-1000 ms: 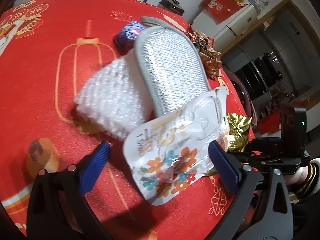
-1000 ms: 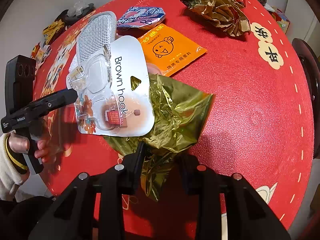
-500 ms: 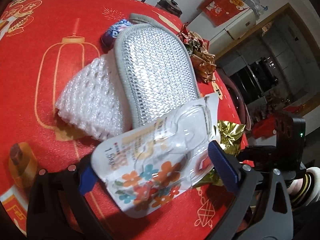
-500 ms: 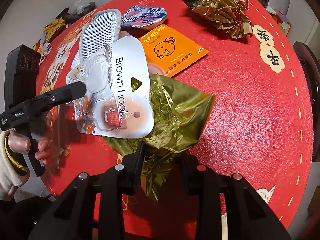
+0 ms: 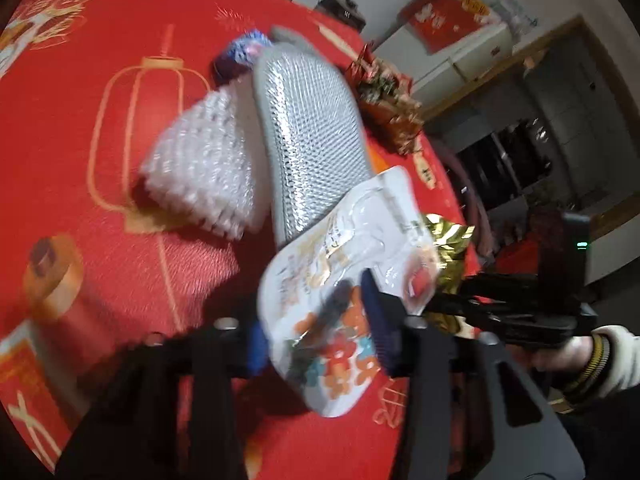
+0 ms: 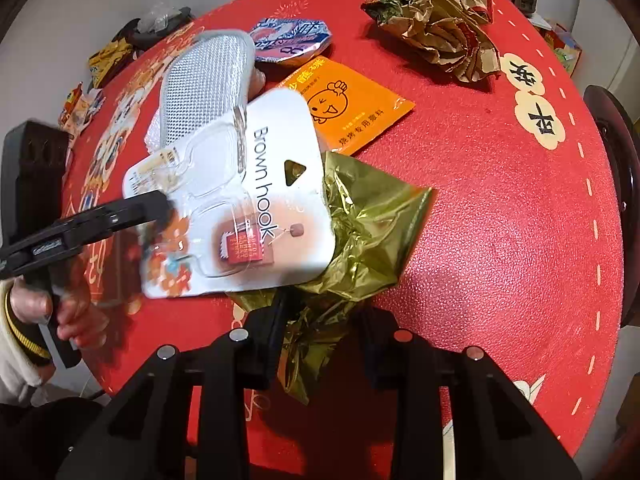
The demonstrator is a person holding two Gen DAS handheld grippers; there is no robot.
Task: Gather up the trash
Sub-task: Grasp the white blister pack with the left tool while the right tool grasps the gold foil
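Two hand-held grippers are in view, the left [image 6: 160, 204] and the right [image 6: 320, 312]. On the one red table [image 6: 500, 220] lie one blister card [image 6: 256, 200] printed "Brown hook", one gold foil wrap [image 6: 368, 224], one grey mesh pad [image 6: 204, 88], one white bubble wrap piece [image 5: 204, 164], one orange sachet [image 6: 352, 108], one blue-and-pink lid [image 6: 292, 38] and one crumpled brown-and-gold paper wad [image 6: 440, 20]. Beyond the table's far left edge sit a few more wrappers [image 6: 108, 56], too small to count.
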